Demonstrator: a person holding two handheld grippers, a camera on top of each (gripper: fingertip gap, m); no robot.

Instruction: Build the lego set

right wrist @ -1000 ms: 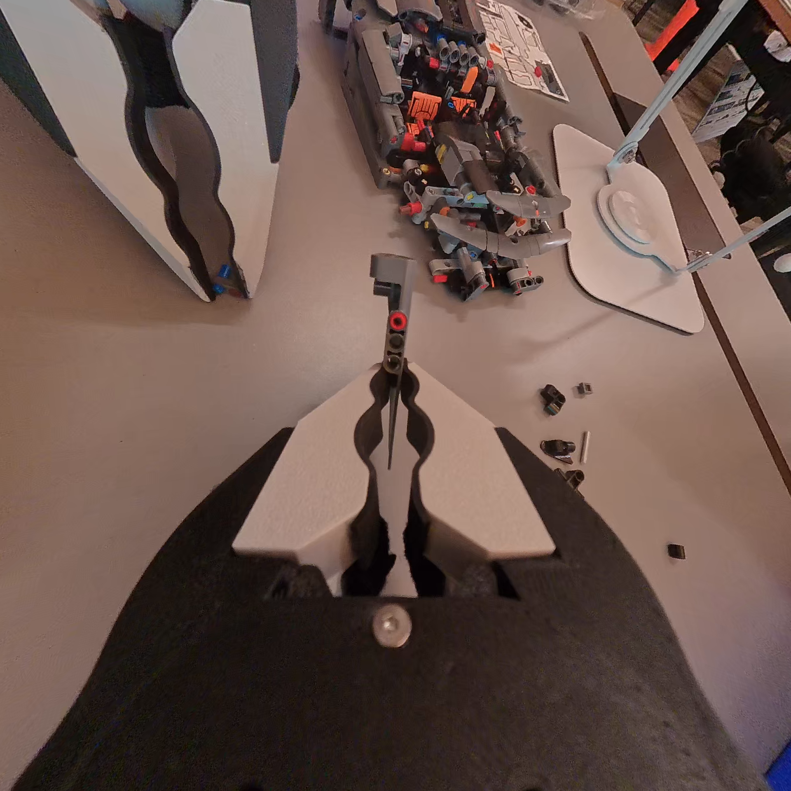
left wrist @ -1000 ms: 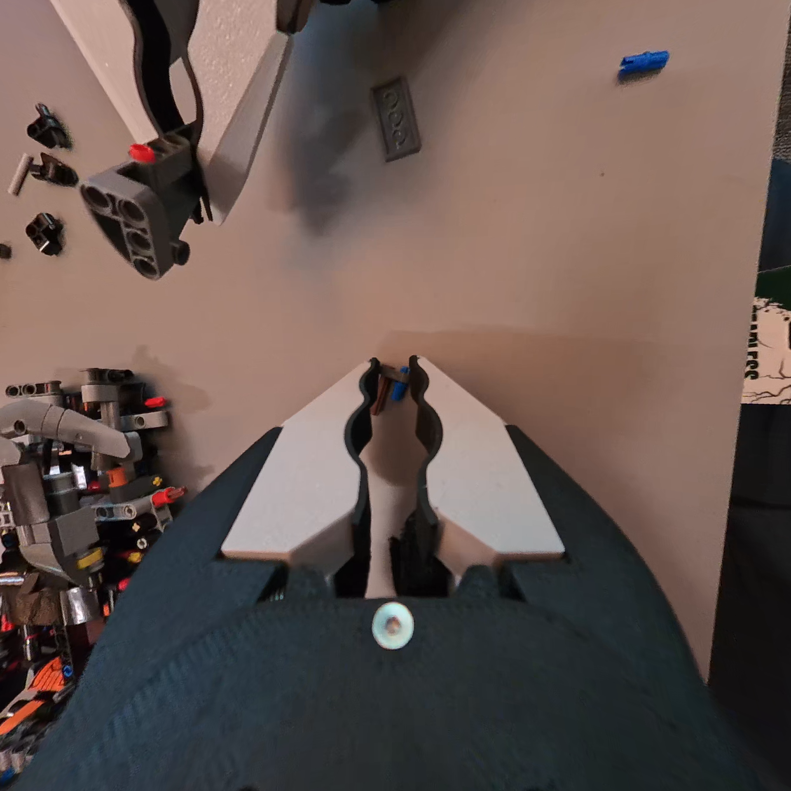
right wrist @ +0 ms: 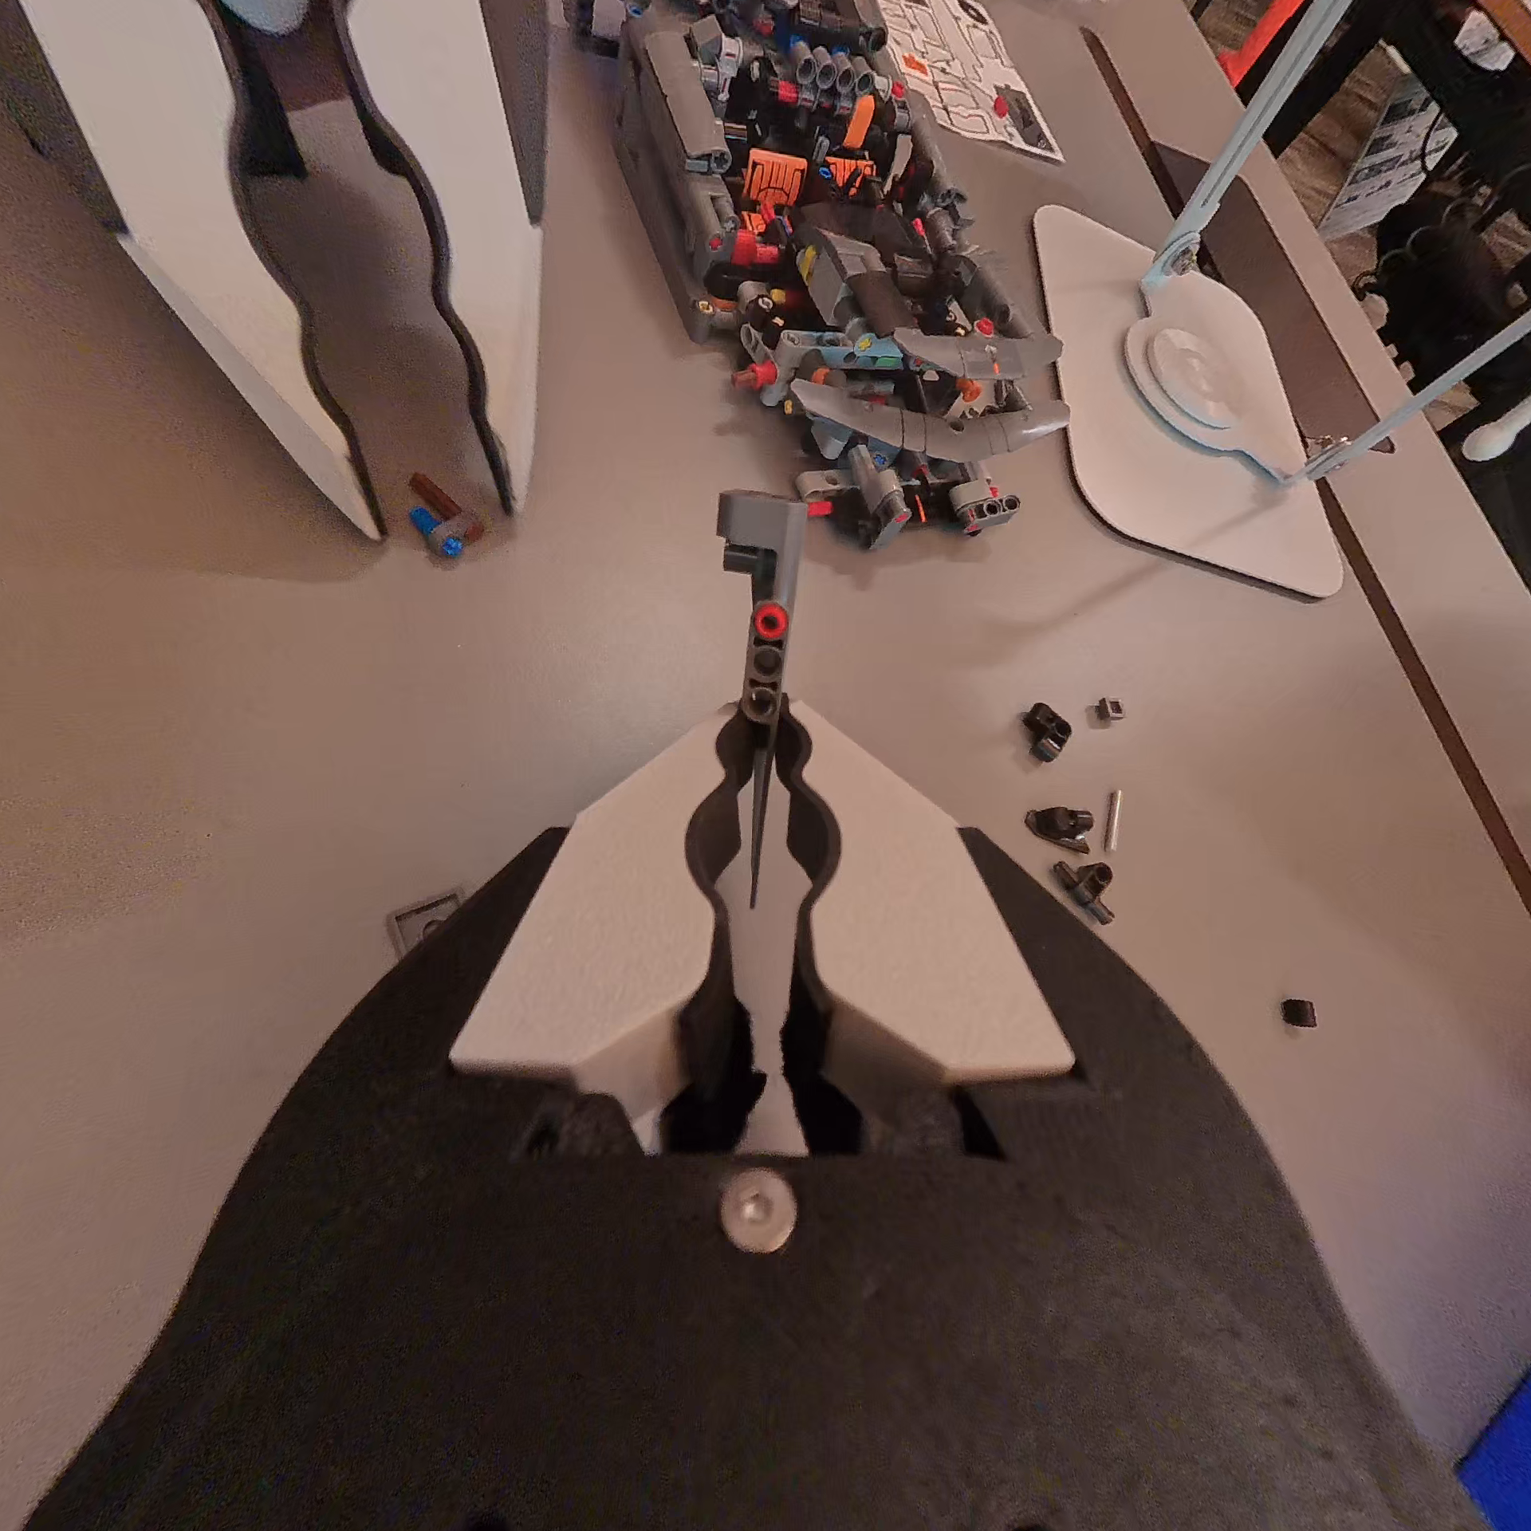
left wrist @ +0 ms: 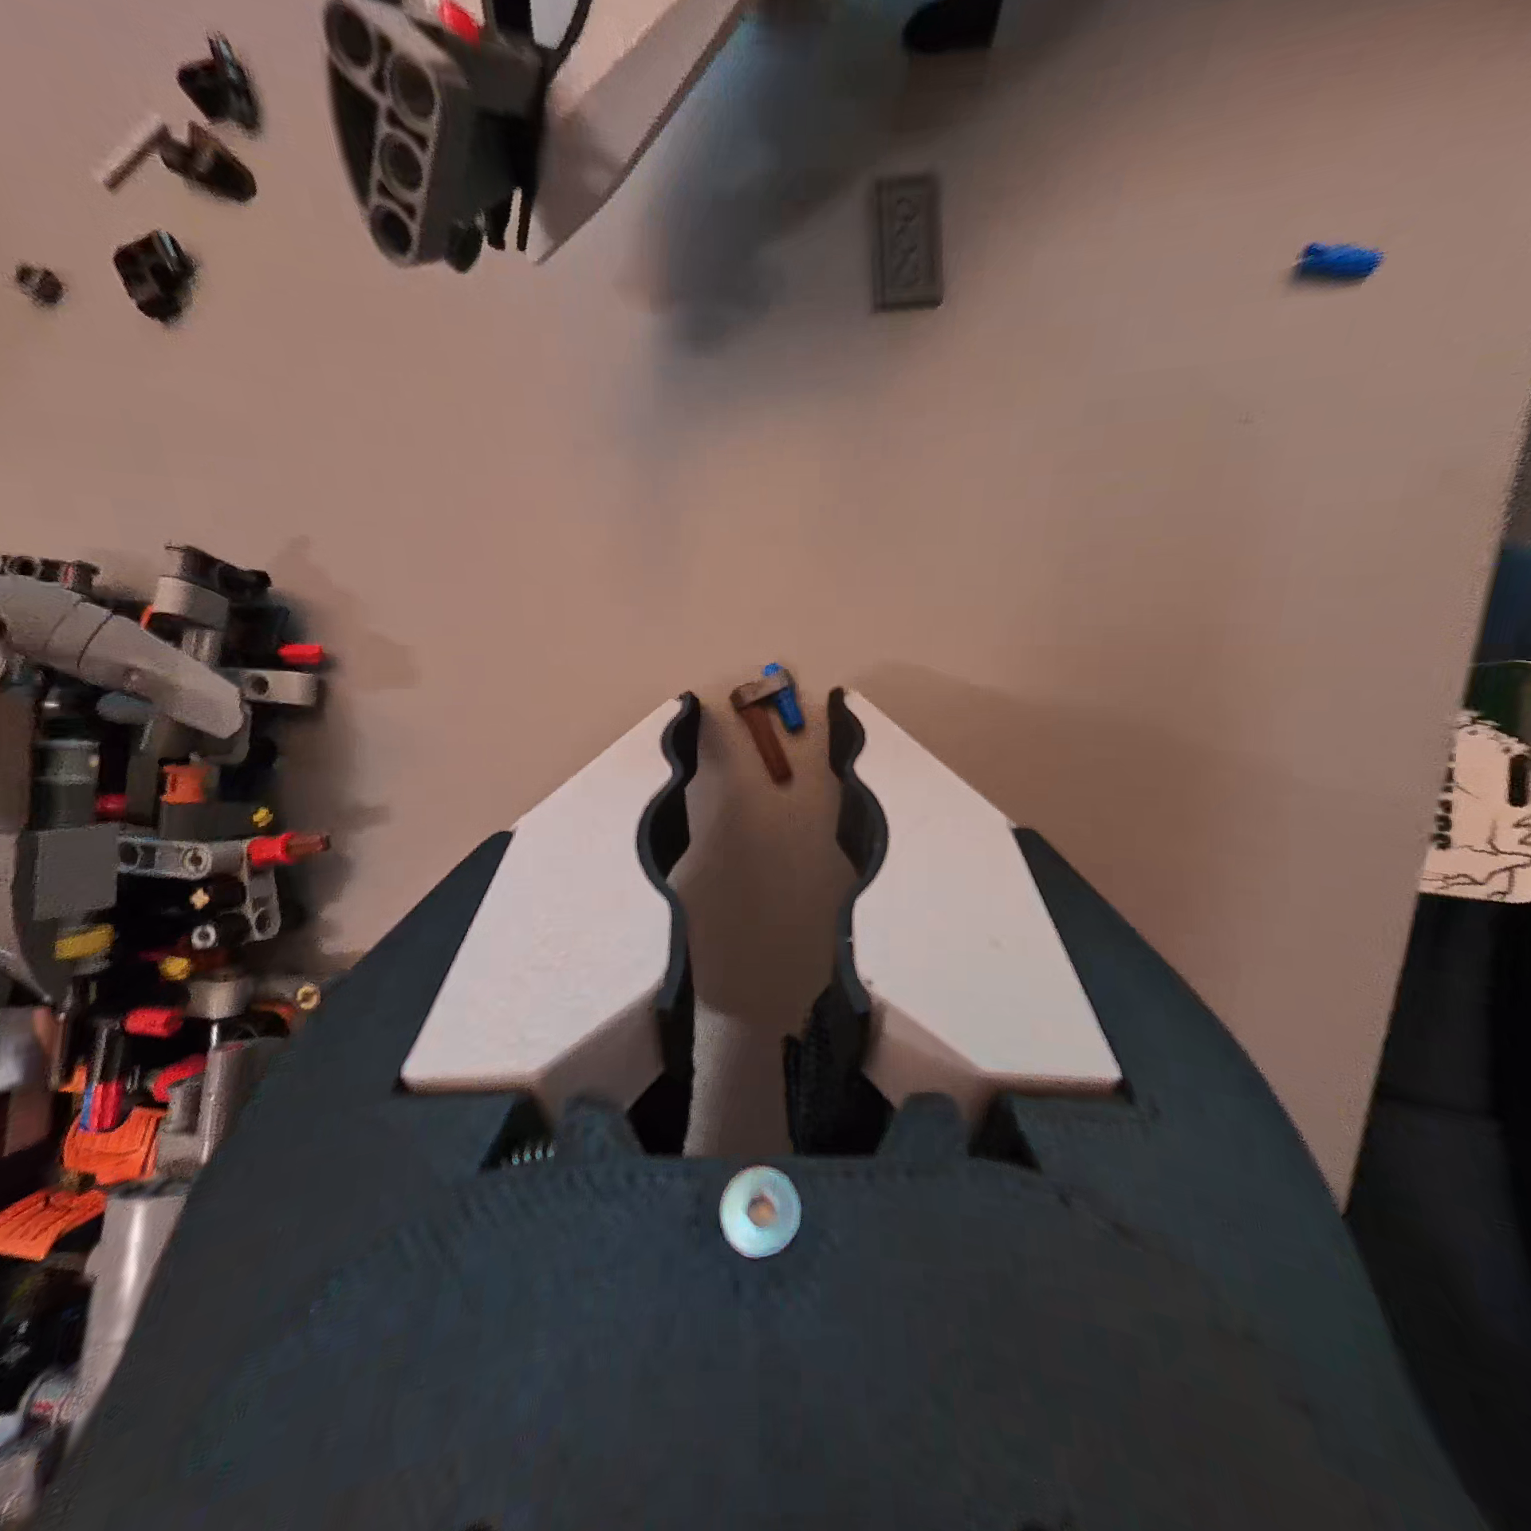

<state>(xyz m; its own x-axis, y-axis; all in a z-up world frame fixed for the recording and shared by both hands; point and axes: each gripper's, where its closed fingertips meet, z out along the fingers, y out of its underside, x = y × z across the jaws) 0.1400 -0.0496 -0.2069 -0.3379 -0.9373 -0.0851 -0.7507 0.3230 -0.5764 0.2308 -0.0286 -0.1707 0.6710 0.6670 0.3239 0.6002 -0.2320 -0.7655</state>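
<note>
My left gripper [left wrist: 762,704] is open. A small piece made of a brown axle and a blue pin [left wrist: 770,719] lies on the table between its tips, touching neither. The same piece [right wrist: 443,514] shows in the right wrist view under the left gripper [right wrist: 439,509]. My right gripper [right wrist: 762,712] is shut on a grey panel assembly [right wrist: 766,580] with a red pin, held above the table. That assembly [left wrist: 414,141] and the right gripper [left wrist: 530,207] show at the top of the left wrist view. The big partly built model [right wrist: 828,248] lies at the back.
Small black connectors [right wrist: 1048,733] and a thin grey axle [right wrist: 1114,820] lie right of my right gripper. A grey plate [left wrist: 907,240] and a blue pin [left wrist: 1338,261] lie farther out. A lamp base [right wrist: 1193,398] and an instruction sheet [right wrist: 969,74] sit at the right. Spacing between my two grippers at the tips: around 11 cm.
My left gripper has opened and let go of the brown-and-blue piece, which now lies on the table. My right gripper still holds the grey assembly.
</note>
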